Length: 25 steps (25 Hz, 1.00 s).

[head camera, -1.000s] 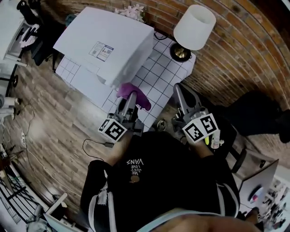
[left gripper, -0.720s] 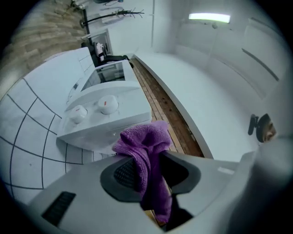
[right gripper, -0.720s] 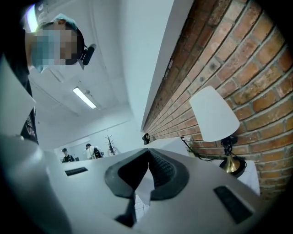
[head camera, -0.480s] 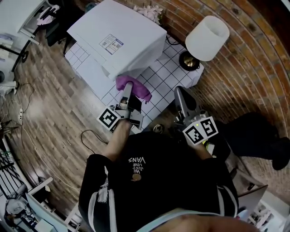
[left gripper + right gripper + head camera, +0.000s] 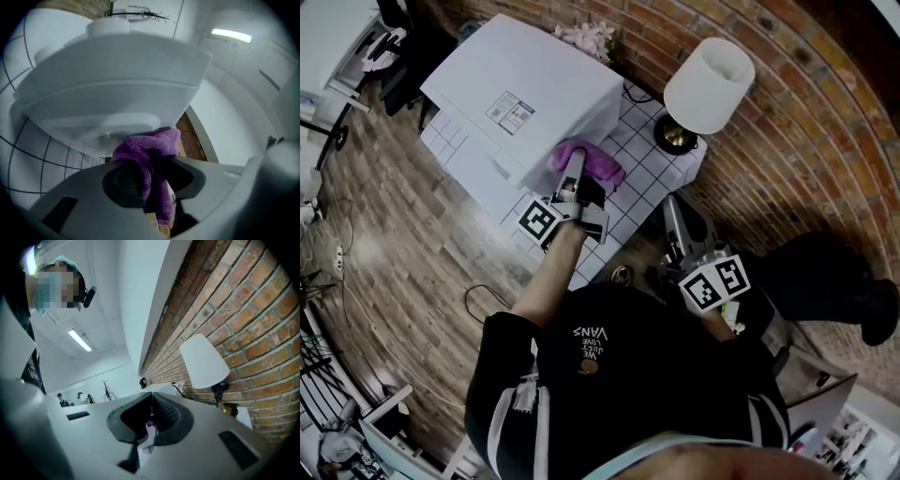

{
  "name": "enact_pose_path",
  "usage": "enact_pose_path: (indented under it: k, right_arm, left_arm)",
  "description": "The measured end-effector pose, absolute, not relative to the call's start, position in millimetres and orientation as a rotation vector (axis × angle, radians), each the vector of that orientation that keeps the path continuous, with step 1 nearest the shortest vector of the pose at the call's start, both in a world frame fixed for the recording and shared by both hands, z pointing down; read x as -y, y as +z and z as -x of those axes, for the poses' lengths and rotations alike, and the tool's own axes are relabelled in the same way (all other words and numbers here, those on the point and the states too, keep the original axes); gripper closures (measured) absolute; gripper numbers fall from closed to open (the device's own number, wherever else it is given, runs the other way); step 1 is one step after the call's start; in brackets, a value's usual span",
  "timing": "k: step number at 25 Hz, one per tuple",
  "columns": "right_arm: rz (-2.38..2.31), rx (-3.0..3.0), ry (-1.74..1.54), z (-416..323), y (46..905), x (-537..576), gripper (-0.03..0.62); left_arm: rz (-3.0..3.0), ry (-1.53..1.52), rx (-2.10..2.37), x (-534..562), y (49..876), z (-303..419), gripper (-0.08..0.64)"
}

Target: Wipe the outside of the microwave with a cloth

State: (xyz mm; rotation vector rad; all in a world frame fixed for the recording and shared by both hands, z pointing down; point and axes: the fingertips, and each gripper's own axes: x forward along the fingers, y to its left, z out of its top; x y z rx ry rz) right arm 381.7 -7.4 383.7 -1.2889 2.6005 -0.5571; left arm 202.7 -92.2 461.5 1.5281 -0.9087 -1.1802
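Note:
The white microwave (image 5: 525, 94) stands on a white tiled table (image 5: 649, 167). My left gripper (image 5: 575, 173) is shut on a purple cloth (image 5: 589, 159) and holds it against the microwave's near right side. In the left gripper view the cloth (image 5: 150, 154) hangs between the jaws, just under the microwave's (image 5: 117, 84) white body. My right gripper (image 5: 671, 208) hovers off the table's near edge, away from the microwave. Its jaws meet at the tips with nothing held, and in the right gripper view it (image 5: 151, 397) points up along the brick wall.
A table lamp (image 5: 708, 75) with a white shade stands on the table's far right corner, next to the brick wall (image 5: 806, 112). Dried flowers (image 5: 589, 36) sit behind the microwave. A cable (image 5: 492, 300) lies on the wooden floor at left.
My left gripper has carried the cloth forward from the table's near edge up to the microwave's side. The right gripper has stayed about where it was.

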Motion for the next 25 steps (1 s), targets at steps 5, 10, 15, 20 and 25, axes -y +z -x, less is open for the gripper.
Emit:
enact_pose_path:
  k: [5,10,15,20,25]
  right_arm:
    - [1.383,-2.567,-0.544,-408,385,5,0.592]
    - [1.469,-2.528,-0.537,-434,387,-1,0.592]
    - [1.532,-2.502,-0.545,-454,390,-8,0.592]
    - [1.523,-2.501,-0.548,-456,390,-8,0.592]
    - [1.444,-2.533,-0.548,-440,386,-6,0.592]
  left_arm:
    - [-1.568,-1.19,0.876,143,463,-238,0.43]
    - [-1.515,-1.161,0.84,188,474,-274,0.43]
    - [-1.513,-1.147,0.834,214,473,-291,0.43]
    - [-1.533,-1.126,0.839,209,473,-297,0.43]
    - [-1.518,-1.152,0.788,165,465,-288,0.43]
